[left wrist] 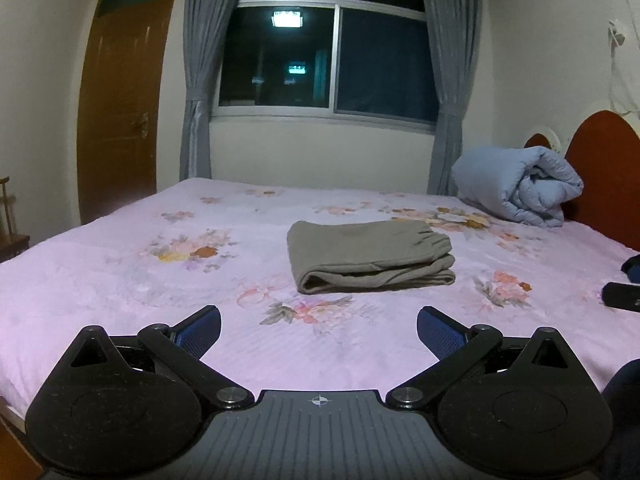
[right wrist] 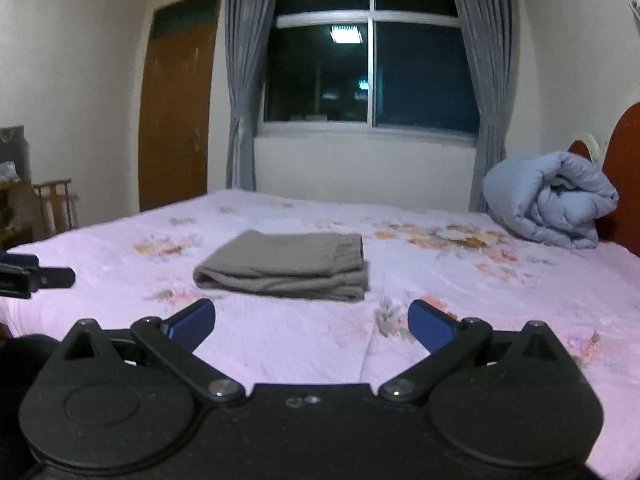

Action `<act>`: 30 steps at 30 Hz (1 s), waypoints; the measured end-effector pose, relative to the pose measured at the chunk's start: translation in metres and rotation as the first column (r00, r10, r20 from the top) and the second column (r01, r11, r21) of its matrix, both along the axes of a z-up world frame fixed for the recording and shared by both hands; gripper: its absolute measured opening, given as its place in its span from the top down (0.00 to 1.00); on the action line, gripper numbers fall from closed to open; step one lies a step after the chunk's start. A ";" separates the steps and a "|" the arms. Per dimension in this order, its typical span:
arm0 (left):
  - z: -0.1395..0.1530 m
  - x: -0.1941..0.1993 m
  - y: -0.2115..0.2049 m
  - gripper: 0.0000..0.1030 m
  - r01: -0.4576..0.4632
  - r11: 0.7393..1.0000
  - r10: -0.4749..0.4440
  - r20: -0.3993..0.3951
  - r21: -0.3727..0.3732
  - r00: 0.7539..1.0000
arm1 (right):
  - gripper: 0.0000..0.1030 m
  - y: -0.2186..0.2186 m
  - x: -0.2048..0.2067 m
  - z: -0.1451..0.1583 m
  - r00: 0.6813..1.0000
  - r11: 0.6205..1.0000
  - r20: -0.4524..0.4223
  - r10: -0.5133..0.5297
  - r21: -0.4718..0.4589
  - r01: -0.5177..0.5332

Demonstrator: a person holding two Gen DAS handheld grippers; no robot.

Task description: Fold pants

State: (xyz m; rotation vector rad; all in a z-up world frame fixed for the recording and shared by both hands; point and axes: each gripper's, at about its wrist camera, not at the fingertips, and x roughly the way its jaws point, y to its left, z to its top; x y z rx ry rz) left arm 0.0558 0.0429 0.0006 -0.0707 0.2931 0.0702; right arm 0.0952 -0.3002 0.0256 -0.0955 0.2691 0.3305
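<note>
Grey-brown pants [left wrist: 370, 256] lie folded into a compact stack on the pink flowered bedspread [left wrist: 120, 276], with the elastic waistband on the right. In the right wrist view the same pants [right wrist: 286, 266] rest flat at mid-bed. My left gripper [left wrist: 319, 328] hovers open over the near part of the bed, short of the pants, blue pads spread wide with nothing between them. My right gripper [right wrist: 311, 322] is likewise open and empty, just in front of the stack. Part of the other gripper shows at the right edge of the left wrist view and the left edge of the right wrist view.
A rolled light-blue duvet [left wrist: 520, 186] sits at the back right against a red-brown headboard [left wrist: 604, 152]. Behind the bed are a dark window [left wrist: 328, 52] with grey curtains and a wooden door [left wrist: 120, 92]. A wooden chair [right wrist: 56, 204] stands at the left.
</note>
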 end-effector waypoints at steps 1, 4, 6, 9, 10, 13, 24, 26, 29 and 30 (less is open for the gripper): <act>0.000 0.000 0.000 0.00 0.001 1.000 -0.001 0.003 -0.002 1.000 | 0.06 -0.001 0.002 0.000 1.000 1.000 -0.005 -0.025 0.001 0.025; 0.000 -0.001 0.003 0.00 0.004 1.000 -0.004 0.013 -0.017 1.000 | 0.06 -0.005 0.005 -0.002 0.999 0.999 -0.029 -0.038 0.034 0.039; 0.000 -0.002 0.004 0.00 0.004 1.000 -0.004 0.012 -0.022 1.000 | 0.06 -0.006 0.004 -0.003 0.999 0.999 -0.030 -0.039 0.035 0.040; 0.000 -0.002 0.003 0.00 0.007 1.000 -0.007 0.012 -0.021 1.000 | 0.06 -0.003 0.002 -0.004 0.999 0.999 -0.025 -0.031 0.017 0.031; -0.001 -0.002 0.003 0.00 0.008 1.000 -0.008 0.012 -0.018 1.000 | 0.06 -0.003 0.002 -0.004 0.999 1.000 -0.025 -0.029 0.012 0.029; 0.000 -0.001 0.001 0.00 0.011 1.000 -0.011 0.013 -0.015 1.000 | 0.06 -0.004 0.003 -0.003 0.999 1.000 -0.026 -0.027 0.011 0.027; 0.000 0.000 -0.001 0.00 0.023 1.000 -0.023 0.016 -0.007 1.000 | 0.06 -0.004 0.003 -0.003 0.999 1.000 -0.030 -0.025 0.013 0.026; 0.000 0.000 -0.002 0.00 0.026 1.000 -0.026 0.018 -0.004 1.000 | 0.06 -0.004 0.003 -0.003 0.999 1.000 -0.030 -0.025 0.013 0.025; 0.000 -0.001 -0.003 0.00 0.027 1.000 -0.027 0.020 0.000 0.999 | 0.06 -0.004 0.003 -0.003 0.999 1.000 -0.031 -0.025 0.014 0.025; 0.000 -0.001 -0.004 0.00 0.027 1.000 -0.027 0.019 0.001 0.999 | 0.06 -0.004 0.003 -0.003 0.999 1.000 -0.031 -0.025 0.016 0.025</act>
